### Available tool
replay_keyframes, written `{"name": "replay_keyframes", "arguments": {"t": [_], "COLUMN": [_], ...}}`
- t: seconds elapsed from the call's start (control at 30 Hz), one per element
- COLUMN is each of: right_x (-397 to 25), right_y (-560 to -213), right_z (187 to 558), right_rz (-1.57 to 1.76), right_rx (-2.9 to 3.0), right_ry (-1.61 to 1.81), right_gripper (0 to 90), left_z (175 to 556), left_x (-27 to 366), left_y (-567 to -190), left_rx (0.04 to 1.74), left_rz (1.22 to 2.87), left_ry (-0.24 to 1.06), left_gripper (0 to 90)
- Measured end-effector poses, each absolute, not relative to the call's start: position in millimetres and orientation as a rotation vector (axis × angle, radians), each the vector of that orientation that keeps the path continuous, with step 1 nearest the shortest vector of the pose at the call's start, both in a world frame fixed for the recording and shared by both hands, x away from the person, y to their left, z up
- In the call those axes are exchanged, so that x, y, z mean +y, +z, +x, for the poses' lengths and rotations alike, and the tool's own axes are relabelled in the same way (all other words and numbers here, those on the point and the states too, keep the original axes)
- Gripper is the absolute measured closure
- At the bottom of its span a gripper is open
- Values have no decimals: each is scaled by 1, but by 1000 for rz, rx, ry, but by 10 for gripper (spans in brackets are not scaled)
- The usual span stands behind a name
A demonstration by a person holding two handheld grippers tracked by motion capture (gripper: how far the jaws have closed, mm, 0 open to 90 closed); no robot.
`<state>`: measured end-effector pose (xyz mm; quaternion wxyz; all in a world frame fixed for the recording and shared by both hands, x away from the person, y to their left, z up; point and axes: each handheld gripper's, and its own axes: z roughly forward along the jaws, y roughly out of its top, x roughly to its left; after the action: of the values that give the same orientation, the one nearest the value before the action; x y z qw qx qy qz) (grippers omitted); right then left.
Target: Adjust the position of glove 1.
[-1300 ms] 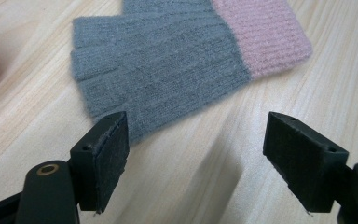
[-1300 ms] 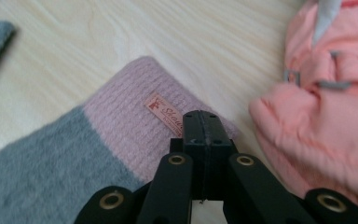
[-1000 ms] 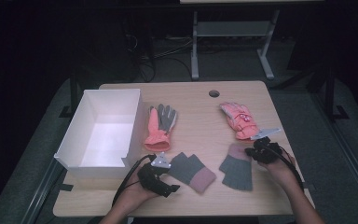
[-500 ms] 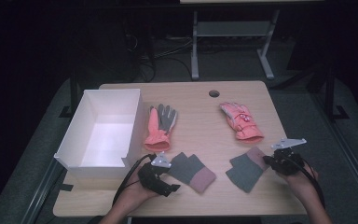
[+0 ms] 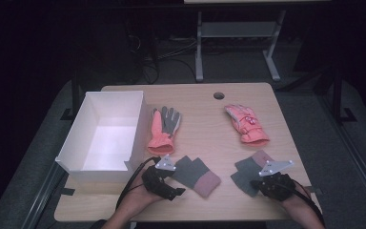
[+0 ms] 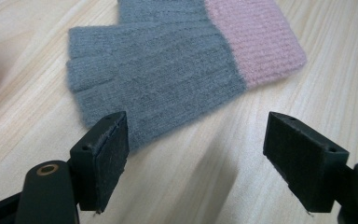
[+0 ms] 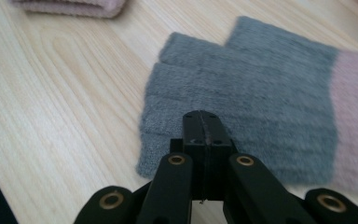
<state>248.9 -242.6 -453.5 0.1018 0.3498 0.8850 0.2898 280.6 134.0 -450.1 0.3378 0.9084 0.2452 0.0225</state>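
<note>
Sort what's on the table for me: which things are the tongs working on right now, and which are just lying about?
In hand:
left grey-and-pink knit glove, before the open left tongs
right grey-and-pink knit glove, by the shut right tongs

Lying about:
white box
coral-and-grey glove
pink padded glove

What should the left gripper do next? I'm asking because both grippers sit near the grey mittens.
Probably ease the left gripper forward and close on the near edge of the grey and pink mitten. Its jaws stand wide open just short of that mitten, which lies flat on the table, while the right gripper has its jaws shut over the other mitten.
</note>
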Motion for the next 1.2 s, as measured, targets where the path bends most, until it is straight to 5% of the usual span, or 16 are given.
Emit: {"name": "replay_keyframes", "arguments": {"t": [1.2], "right_x": [-130], "right_y": [-458], "right_z": [347], "right_rz": [917], "right_rx": [2655], "right_ry": [952], "right_gripper": [900], "left_z": [280], "left_x": [135], "left_y": [-450], "left_rx": [644], "left_rz": [2341], "left_ry": [53], "left_gripper": [218]}}
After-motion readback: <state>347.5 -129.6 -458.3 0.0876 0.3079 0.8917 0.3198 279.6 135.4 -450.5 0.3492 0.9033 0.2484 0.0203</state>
